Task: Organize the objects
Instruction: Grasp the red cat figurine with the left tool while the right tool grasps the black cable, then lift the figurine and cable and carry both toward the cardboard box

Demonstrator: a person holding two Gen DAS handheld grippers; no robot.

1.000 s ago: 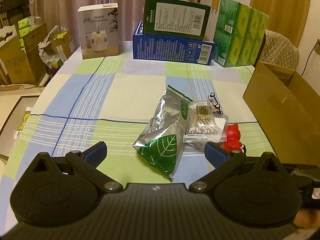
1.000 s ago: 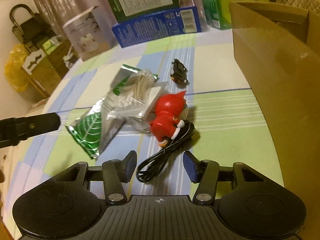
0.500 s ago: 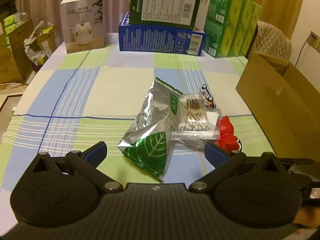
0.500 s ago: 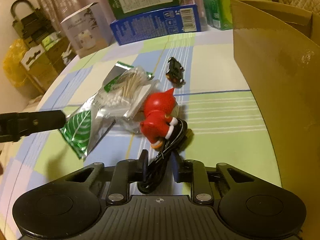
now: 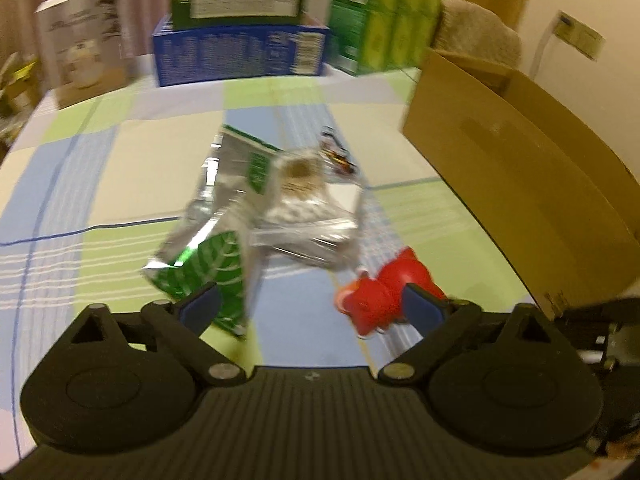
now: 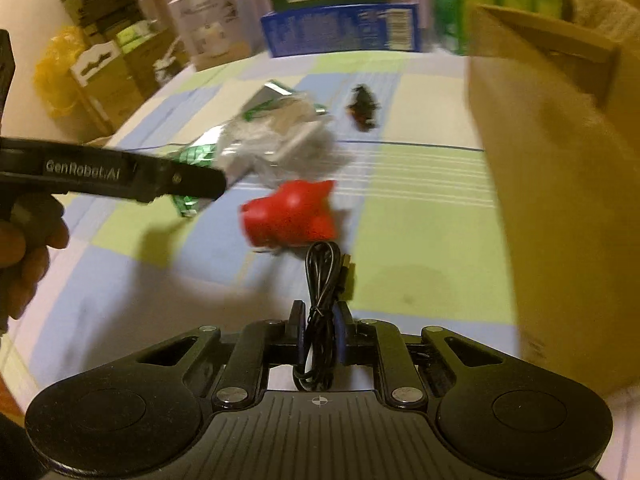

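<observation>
Cable (image 6: 324, 280) now hangs lifted in the closed right gripper (image 6: 320, 320); left gripper (image 5: 312, 308) stays wide, nearer the toy (image 5: 384, 296).

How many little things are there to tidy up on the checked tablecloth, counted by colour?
Red: 1, the red plastic toy figure
Black: 2, the coiled black cable shut in the right gripper, and the small dark toy car
Silver and green: 1, the silver foil pouch with a green leaf
Clear: 1, the clear bag of cotton swabs
Total: 5
</observation>
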